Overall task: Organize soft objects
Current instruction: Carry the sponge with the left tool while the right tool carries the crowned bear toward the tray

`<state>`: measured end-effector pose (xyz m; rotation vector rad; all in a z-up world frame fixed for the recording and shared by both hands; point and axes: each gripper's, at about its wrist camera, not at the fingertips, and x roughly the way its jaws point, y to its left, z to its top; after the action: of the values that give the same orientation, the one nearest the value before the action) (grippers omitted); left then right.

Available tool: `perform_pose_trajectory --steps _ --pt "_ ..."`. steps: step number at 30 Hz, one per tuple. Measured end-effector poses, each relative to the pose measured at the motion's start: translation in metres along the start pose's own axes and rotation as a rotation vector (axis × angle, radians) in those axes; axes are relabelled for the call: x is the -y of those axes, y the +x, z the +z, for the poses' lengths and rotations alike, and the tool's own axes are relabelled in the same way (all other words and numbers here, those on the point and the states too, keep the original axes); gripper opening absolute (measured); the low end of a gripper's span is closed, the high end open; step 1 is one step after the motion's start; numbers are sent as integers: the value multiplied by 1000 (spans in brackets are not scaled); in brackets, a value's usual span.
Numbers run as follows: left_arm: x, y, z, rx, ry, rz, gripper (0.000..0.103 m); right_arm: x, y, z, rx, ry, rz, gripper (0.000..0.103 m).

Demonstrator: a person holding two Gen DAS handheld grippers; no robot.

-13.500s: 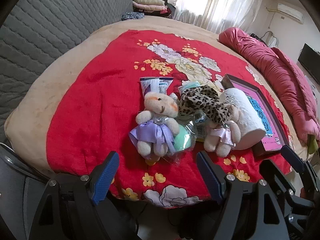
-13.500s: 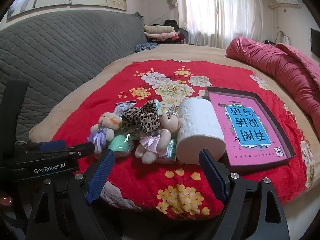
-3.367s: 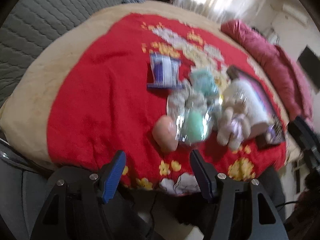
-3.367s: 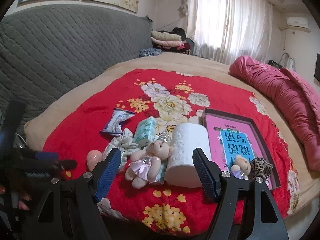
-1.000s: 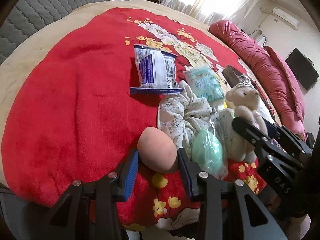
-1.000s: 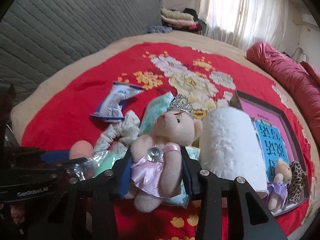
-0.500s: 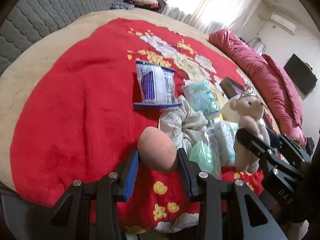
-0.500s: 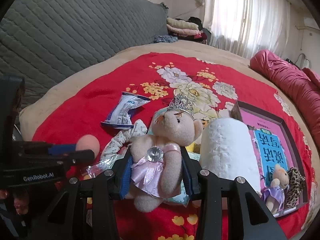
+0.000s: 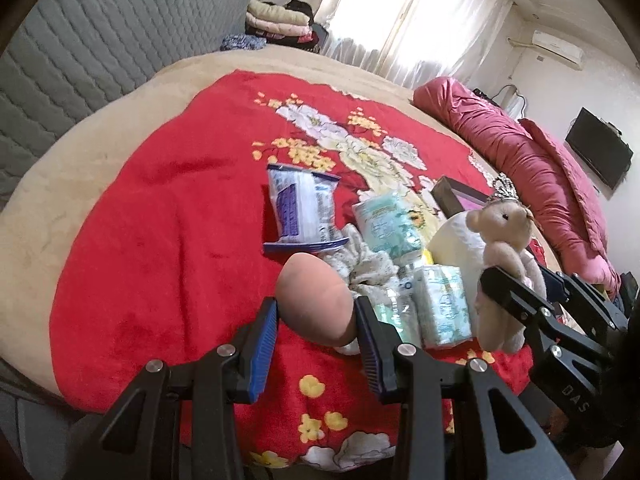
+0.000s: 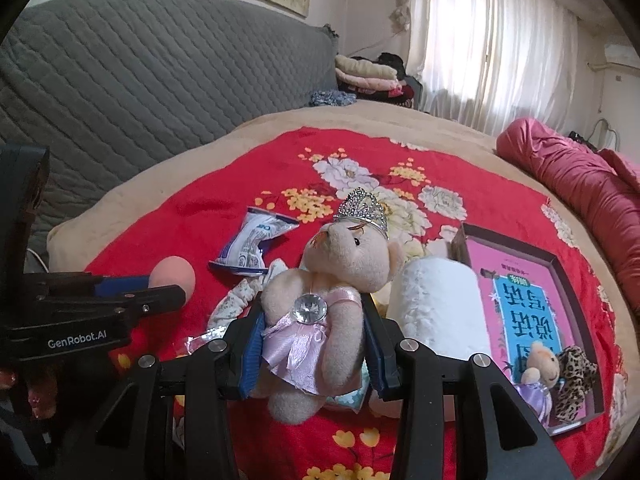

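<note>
- A peach sponge is clamped between the pads of the left tongs and held above the red blanket.
- A crowned bear in a pink dress is clamped at the waist by the right tongs, clear of the bed.
- A scrunchie, tissue packs and a blue-white packet are left on the blanket beside a paper roll.
- A small bear and a leopard toy are seen lying in the pink box.

Both wrist views close, angled down over red blanket; each shows other's gripper.
</note>
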<state>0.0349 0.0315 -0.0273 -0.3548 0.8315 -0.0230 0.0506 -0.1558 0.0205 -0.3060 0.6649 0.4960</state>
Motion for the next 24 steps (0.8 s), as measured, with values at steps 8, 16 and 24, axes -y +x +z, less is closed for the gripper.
perform_pose_trajectory --steps 8,16,24 --pt "24 -19 -2 31 36 -4 39 12 -20 0 40 31 -3 44" --pt "55 -35 -5 55 88 -10 39 29 -44 0 92 67 -11 44" --pt "86 -47 -9 68 134 -22 39 47 -70 -1 144 110 -26 44"
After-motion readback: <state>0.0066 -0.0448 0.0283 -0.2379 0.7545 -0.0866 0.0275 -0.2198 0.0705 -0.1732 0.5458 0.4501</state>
